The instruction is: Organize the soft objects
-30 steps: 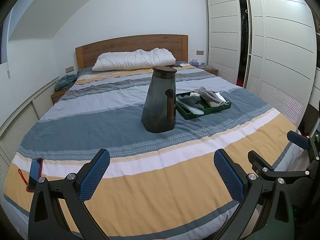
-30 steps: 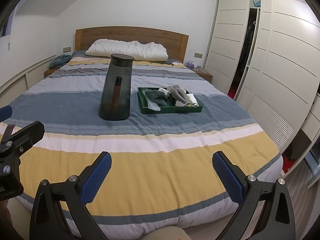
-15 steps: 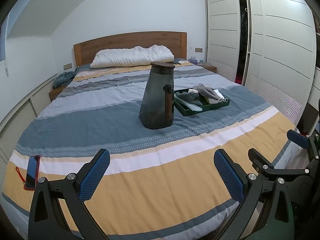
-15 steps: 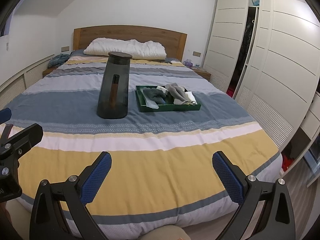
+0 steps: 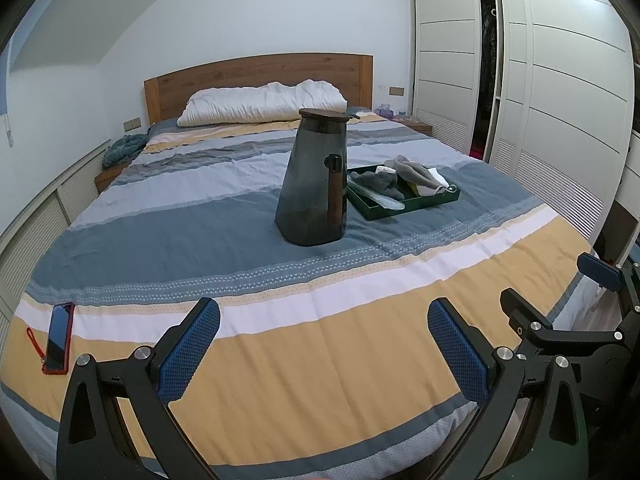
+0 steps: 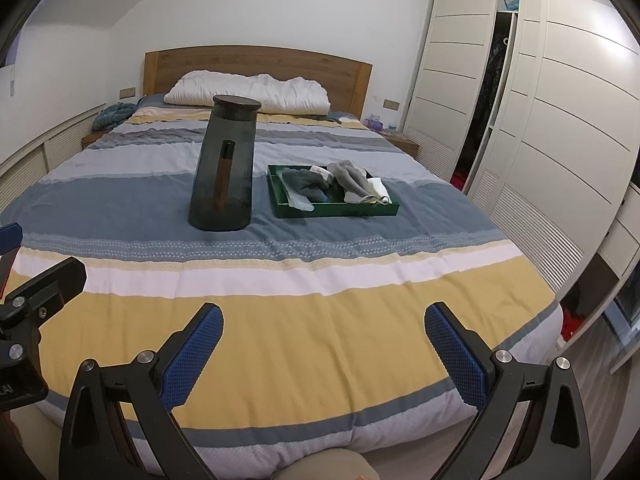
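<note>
A green tray [image 5: 434,203] [image 6: 336,211] lies on the striped bed and holds several soft cloths: dark grey ones [image 5: 376,182] [image 6: 306,181], a lighter grey one [image 5: 414,170] [image 6: 352,176] and white pieces [image 6: 378,188]. A tall smoky-grey jug [image 5: 314,184] [image 6: 224,168] with a dark lid stands upright just left of the tray. My left gripper [image 5: 324,344] is open over the yellow stripe near the foot of the bed, holding nothing. My right gripper [image 6: 324,344] is also open and empty, far short of the tray; it shows at the right edge of the left wrist view [image 5: 560,300].
A phone in a red case [image 5: 59,338] lies at the bed's left front edge. A white pillow [image 5: 264,102] rests against the wooden headboard [image 6: 256,62]. White wardrobe doors [image 6: 532,100] line the right wall, one gap open. A blue-green bundle [image 5: 124,148] sits on the left nightstand.
Both grippers have drawn back slightly from the bed and tilted up a little; the jug and tray sit smaller and higher in view. Both stay open and empty.
</note>
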Tool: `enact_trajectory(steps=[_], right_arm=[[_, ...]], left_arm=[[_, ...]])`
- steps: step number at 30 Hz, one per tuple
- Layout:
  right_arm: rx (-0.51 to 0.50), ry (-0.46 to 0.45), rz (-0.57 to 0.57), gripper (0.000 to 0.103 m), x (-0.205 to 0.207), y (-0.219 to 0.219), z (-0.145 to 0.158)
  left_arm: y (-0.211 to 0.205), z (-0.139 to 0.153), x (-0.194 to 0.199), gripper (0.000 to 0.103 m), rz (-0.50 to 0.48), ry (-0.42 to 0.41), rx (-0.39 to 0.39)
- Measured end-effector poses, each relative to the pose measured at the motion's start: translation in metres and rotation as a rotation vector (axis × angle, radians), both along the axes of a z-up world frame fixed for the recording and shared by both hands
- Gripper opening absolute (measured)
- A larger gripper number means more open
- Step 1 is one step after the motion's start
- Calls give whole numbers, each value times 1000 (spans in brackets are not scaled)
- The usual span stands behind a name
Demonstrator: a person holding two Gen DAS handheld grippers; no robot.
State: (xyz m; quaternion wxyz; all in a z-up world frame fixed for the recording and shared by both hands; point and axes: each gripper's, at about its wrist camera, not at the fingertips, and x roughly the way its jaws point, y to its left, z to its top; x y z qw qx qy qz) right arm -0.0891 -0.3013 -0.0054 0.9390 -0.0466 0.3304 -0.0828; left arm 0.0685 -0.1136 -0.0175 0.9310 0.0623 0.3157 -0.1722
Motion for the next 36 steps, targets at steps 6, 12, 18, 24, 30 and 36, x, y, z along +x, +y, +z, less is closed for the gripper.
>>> enact_trajectory(steps=[6, 12, 18, 24, 30, 36], right_arm=[[2, -8, -2, 103, 3, -2, 1], [6, -22, 0, 103, 4, -1, 4], [5, -22, 3, 103, 4, -1, 2], [3, -18, 3, 103, 5, -2, 2], [-2, -16, 7, 103, 6, -1, 2], [-3, -15, 7, 103, 6, 0, 2]], left_arm=[[0, 0, 1, 102, 1, -5, 1], [1, 0, 3, 102, 6, -6, -4], [0, 0, 2, 102, 2, -3, -1], [0, 1, 0, 102, -3, -5, 0], [-1, 2, 1, 102, -3, -4, -1], [-1, 2, 1, 102, -3, -2, -3]])
